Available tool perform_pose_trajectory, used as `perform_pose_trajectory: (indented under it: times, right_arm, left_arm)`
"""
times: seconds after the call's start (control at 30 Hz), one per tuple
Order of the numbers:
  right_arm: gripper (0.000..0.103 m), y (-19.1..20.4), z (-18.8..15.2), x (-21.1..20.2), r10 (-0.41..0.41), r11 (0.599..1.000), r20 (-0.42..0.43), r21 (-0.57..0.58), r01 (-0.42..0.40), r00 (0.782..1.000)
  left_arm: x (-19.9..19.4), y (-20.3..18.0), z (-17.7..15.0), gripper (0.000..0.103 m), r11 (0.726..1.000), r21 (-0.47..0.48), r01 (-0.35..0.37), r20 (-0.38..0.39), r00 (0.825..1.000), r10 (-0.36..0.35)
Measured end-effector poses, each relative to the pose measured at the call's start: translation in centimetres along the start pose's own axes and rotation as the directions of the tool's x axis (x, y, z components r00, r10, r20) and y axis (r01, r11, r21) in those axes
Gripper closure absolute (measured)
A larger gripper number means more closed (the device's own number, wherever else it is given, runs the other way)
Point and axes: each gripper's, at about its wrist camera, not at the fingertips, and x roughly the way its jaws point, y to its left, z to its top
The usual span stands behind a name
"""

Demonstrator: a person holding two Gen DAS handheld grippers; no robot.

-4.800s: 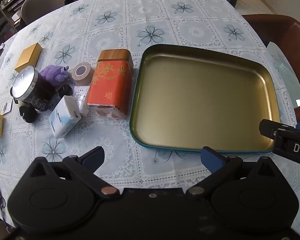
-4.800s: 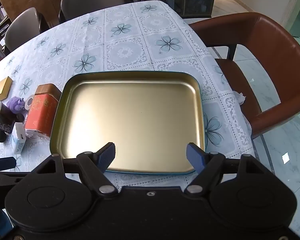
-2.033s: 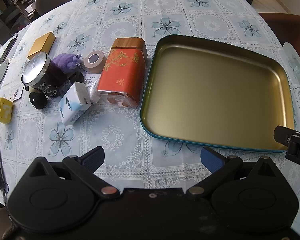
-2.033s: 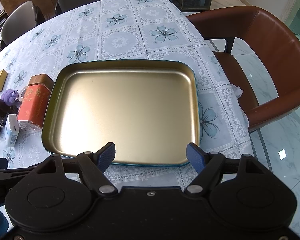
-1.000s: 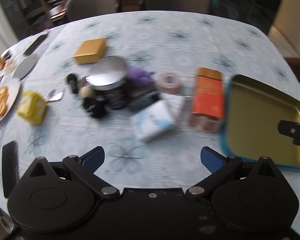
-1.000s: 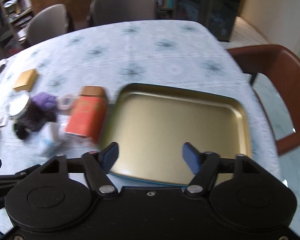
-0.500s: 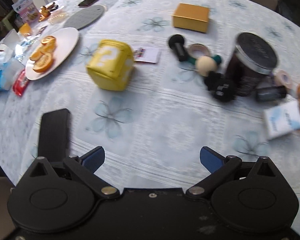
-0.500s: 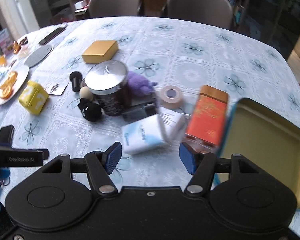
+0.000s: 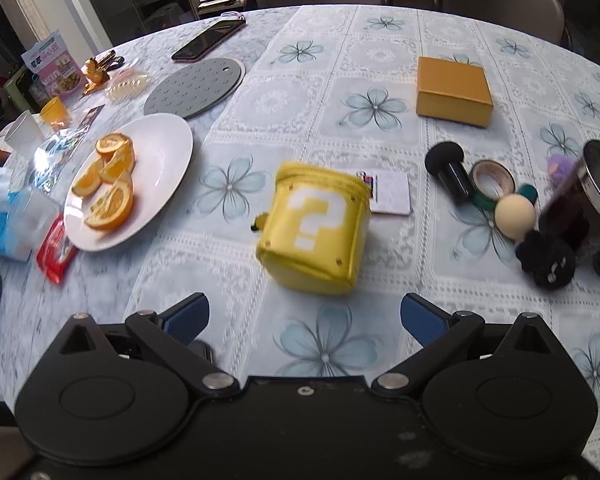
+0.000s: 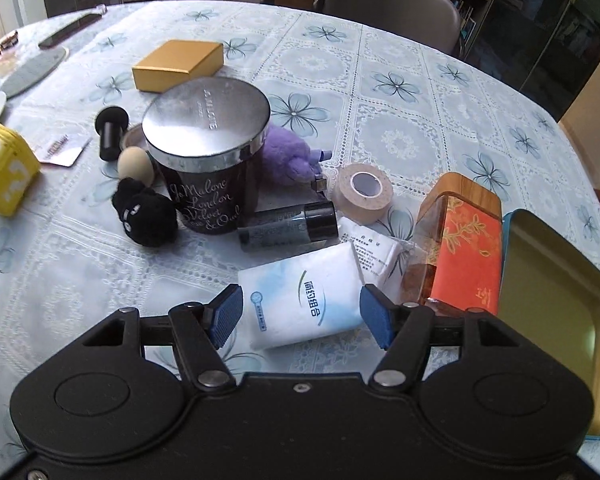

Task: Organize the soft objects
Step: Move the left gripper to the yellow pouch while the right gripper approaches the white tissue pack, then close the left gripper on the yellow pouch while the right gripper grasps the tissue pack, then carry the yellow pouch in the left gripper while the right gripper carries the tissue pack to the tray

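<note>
A yellow question-mark pouch (image 9: 320, 228) lies on the flowered tablecloth just ahead of my left gripper (image 9: 304, 316), which stands open and empty. My right gripper (image 10: 300, 314) hangs low over a white and blue tissue pack (image 10: 304, 296). Its jaws are opening, and the pack lies between the blue pads with no visible squeeze. Beyond it sit a purple plush (image 10: 288, 156), a black plush (image 10: 144, 214) and a beige sponge egg (image 10: 134, 162). The gold tray (image 10: 560, 320) shows at the right edge.
A dark lidded candle jar (image 10: 208, 152), an orange tin (image 10: 460, 248), a tape roll (image 10: 364, 192) and a small dark bottle (image 10: 288, 226) crowd the tissue pack. A plate of orange slices (image 9: 156, 160), a grey trivet (image 9: 196, 88) and a yellow box (image 9: 454, 92) lie around the pouch.
Both views swung left from the tray to the clutter. The left gripper closed in on the yellow pouch. The right gripper dropped over the tissue pack and its jaws widened.
</note>
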Motion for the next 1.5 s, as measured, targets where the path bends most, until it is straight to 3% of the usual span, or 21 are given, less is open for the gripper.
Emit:
perform_pose_trajectory:
  times: [0.4,0.63,0.67,0.73,0.77,0.83,0.93,1.07,1.5]
  right_arm:
    - [0.027,2.5,0.5,1.6,-0.080,0.987,0.004,-0.139,0.079,0.997]
    - [0.030,2.2,1.0,2.9,-0.078,0.989,-0.047,-0.129,0.072,0.996]
    - [0.030,2.1,1.0,3.1,-0.074,0.990,-0.055,-0.120,0.067,0.996]
    - [0.031,1.9,1.2,3.4,-0.072,0.992,-0.075,-0.110,0.063,0.995]
    - [0.032,1.8,1.2,3.4,-0.066,0.993,-0.077,-0.105,0.058,0.995]
    - [0.032,1.8,1.2,3.1,-0.047,0.994,-0.080,-0.097,0.040,0.996]
    - [0.032,1.5,1.2,2.5,0.002,0.998,-0.098,-0.065,-0.009,0.995]
    - [0.032,1.3,1.0,1.0,0.079,0.997,-0.112,-0.013,-0.081,0.991]
    - [0.032,-0.9,-0.7,-4.1,0.321,0.946,-0.081,0.086,-0.314,0.944]
  left_arm:
    - [3.8,1.3,3.9,0.001,0.998,0.034,0.046,-0.011,0.999,-0.046]
    - [6.4,1.1,4.4,0.002,0.994,0.024,0.107,-0.076,0.992,-0.105]
    - [6.6,1.1,4.4,0.004,0.992,0.020,0.123,-0.087,0.989,-0.121]
    - [7.2,1.1,4.3,0.018,0.987,0.003,0.160,-0.124,0.980,-0.158]
    - [7.4,1.1,4.2,0.019,0.987,-0.003,0.159,-0.136,0.978,-0.158]
    - [7.3,1.0,4.0,0.032,0.991,0.004,0.133,-0.121,0.984,-0.132]
    - [6.8,1.6,3.9,0.037,0.986,-0.038,0.165,-0.125,0.978,-0.169]
    - [5.8,2.3,3.3,0.038,0.974,-0.105,0.199,-0.140,0.967,-0.213]
    - [-2.1,-1.6,-1.2,0.038,0.974,-0.052,0.218,-0.123,0.967,-0.223]
